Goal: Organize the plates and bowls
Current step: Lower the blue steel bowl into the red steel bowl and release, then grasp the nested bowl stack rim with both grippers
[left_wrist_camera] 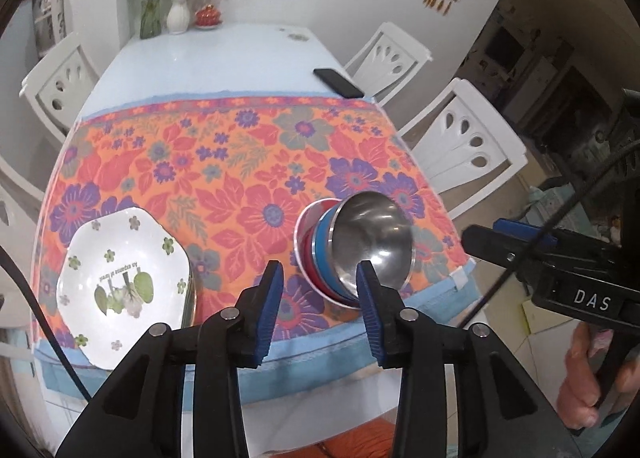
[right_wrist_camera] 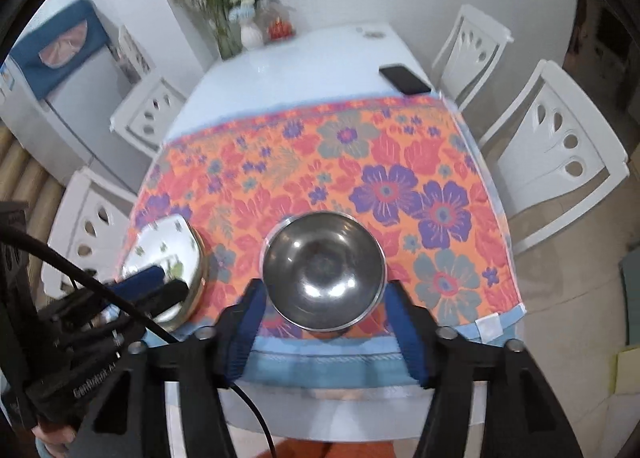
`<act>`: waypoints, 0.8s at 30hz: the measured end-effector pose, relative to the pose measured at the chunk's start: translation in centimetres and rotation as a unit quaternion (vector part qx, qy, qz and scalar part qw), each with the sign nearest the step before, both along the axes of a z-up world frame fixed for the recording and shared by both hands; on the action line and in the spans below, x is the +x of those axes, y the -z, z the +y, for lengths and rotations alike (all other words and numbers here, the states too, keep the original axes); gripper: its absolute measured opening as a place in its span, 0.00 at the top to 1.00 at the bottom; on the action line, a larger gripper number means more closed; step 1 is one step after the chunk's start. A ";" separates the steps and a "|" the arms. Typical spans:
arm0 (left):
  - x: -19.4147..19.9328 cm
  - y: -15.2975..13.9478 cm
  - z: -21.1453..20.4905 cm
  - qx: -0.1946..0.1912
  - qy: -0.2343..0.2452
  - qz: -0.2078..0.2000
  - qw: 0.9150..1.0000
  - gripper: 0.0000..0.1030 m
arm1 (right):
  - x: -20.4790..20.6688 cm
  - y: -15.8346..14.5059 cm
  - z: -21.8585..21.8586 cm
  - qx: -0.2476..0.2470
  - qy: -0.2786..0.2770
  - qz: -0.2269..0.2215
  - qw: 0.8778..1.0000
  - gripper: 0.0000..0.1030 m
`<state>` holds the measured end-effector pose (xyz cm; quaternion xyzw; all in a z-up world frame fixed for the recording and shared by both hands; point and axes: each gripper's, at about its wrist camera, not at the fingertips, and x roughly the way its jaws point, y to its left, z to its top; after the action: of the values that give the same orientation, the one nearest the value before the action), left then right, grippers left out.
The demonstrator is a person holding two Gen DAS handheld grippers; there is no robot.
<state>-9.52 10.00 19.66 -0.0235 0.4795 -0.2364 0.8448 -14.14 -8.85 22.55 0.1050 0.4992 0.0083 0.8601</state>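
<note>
A steel bowl [left_wrist_camera: 374, 238] sits on top of a stack of bowls, blue and red ones [left_wrist_camera: 316, 254] under it, near the table's front right edge. The steel bowl also shows in the right wrist view [right_wrist_camera: 324, 268]. A white plate with green flower print [left_wrist_camera: 120, 286] rests on other plates at the front left; it shows blurred in the right wrist view [right_wrist_camera: 168, 246]. My left gripper [left_wrist_camera: 320, 286] is open, between plate and bowls. My right gripper [right_wrist_camera: 324, 298] is open, its fingers on either side of the steel bowl's near rim, above the table edge.
A floral orange cloth [left_wrist_camera: 240, 161] covers the near half of the white table [left_wrist_camera: 224, 61]. A black phone [left_wrist_camera: 338, 82] lies at the right edge. Vases with flowers [left_wrist_camera: 178, 13] stand at the far end. White chairs [left_wrist_camera: 464, 145] surround the table.
</note>
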 end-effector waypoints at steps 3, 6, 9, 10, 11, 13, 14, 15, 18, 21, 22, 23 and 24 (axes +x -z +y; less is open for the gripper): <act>-0.9 -1.1 0.5 -0.007 -0.011 -0.022 1.000 0.64 | -0.6 -0.3 0.7 0.002 -0.001 0.001 1.000 0.41; -1.7 -2.5 1.0 -0.020 -0.014 -0.046 0.999 0.63 | -1.2 -0.3 1.1 0.004 0.007 0.001 1.000 0.41; -2.0 -3.0 1.2 -0.036 -0.010 -0.047 0.998 0.45 | -2.0 -0.5 1.4 0.007 0.015 -0.004 1.000 0.41; -2.1 -3.0 1.3 -0.043 -0.011 -0.048 0.998 0.40 | -2.2 -0.5 1.5 0.007 0.016 -0.005 1.000 0.41; -2.2 -3.0 1.3 -0.048 -0.013 -0.049 0.998 0.40 | -2.3 -0.6 1.6 0.007 0.016 -0.005 1.000 0.41; -2.4 -3.1 1.2 -0.053 -0.005 -0.051 0.997 0.40 | -2.4 -0.5 1.6 0.004 0.017 -0.004 1.000 0.41; -2.6 -3.2 1.1 -0.052 -0.002 -0.052 0.997 0.40 | -2.4 -0.5 1.6 0.005 0.019 -0.004 1.000 0.41; -2.7 -3.2 0.9 -0.047 0.001 -0.054 0.997 0.40 | -2.3 -0.5 1.6 0.006 0.020 -0.004 1.000 0.40; -2.6 -3.1 0.8 -0.044 -0.001 -0.052 0.998 0.40 | -2.1 -0.4 1.4 0.011 0.020 -0.003 1.000 0.40; -1.9 -2.6 1.1 -0.057 -0.007 -0.033 0.998 0.40 | -1.7 0.1 0.6 0.011 0.026 -0.002 1.000 0.37; -1.5 -2.2 1.1 -0.062 -0.010 -0.023 0.998 0.40 | -1.6 0.3 0.3 0.014 0.031 -0.002 0.999 0.36; -1.2 -1.9 1.1 -0.065 -0.012 -0.016 0.998 0.40 | -1.3 0.9 -0.5 0.024 0.041 0.003 0.999 0.36; -0.8 -1.4 1.0 -0.069 -0.015 -0.008 0.997 0.40 | -1.2 1.2 -0.9 0.030 0.047 0.007 0.998 0.36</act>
<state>-10.28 11.04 21.03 -0.0872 0.4550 -0.2569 0.8482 -15.31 -9.76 21.36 0.1536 0.4992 -0.0176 0.8526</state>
